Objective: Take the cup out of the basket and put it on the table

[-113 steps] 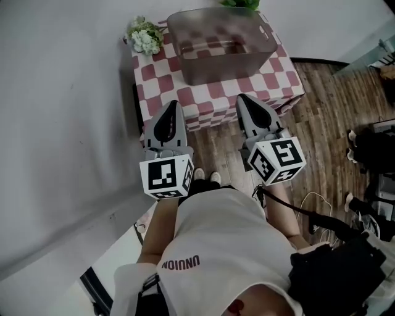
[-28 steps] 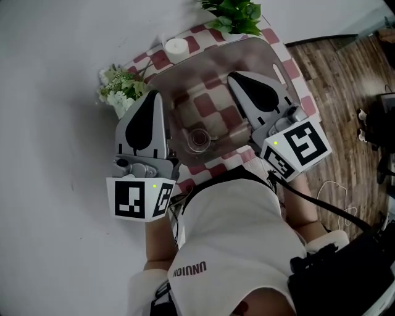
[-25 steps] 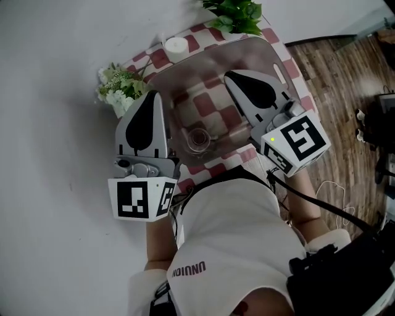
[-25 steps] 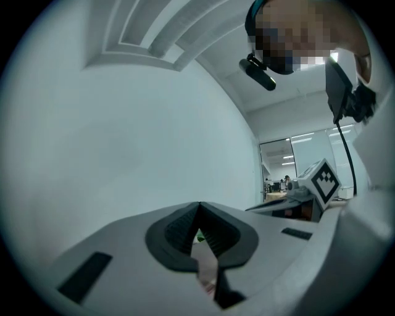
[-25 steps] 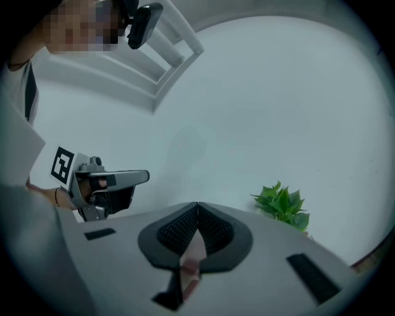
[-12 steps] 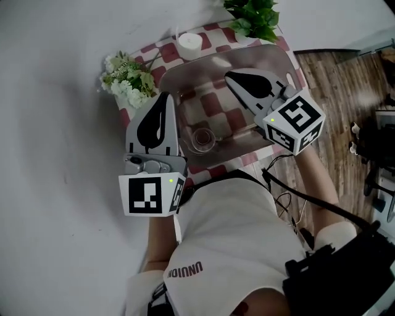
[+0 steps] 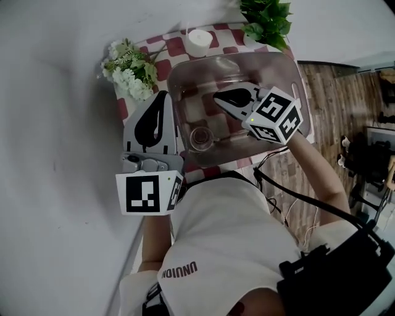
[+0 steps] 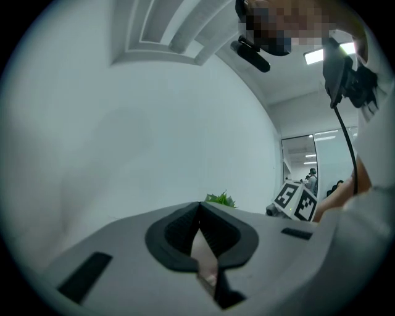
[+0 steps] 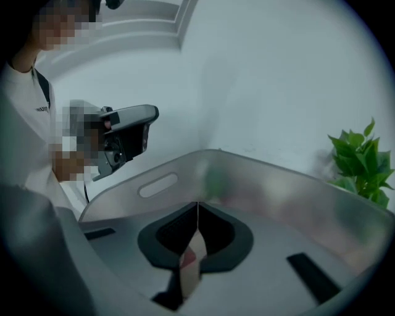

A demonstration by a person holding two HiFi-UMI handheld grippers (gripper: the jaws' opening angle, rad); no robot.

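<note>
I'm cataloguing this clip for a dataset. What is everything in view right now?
table: one, red-and-white checked cloth, against the white wall
basket: one, translucent grey, covering most of the table
cup: one, clear glass, inside the basket, near-left corner
candle: one, white, behind the basket
flowers: one bunch, white and green, table's far-left corner
plant: one, green, table's far-right corner
floor: brown wood, right of the table
left gripper: grey, jaws together, outside the basket's left wall
right gripper: grey, jaws together, inside the basket, apart from the cup
shirt: white, on the person
</note>
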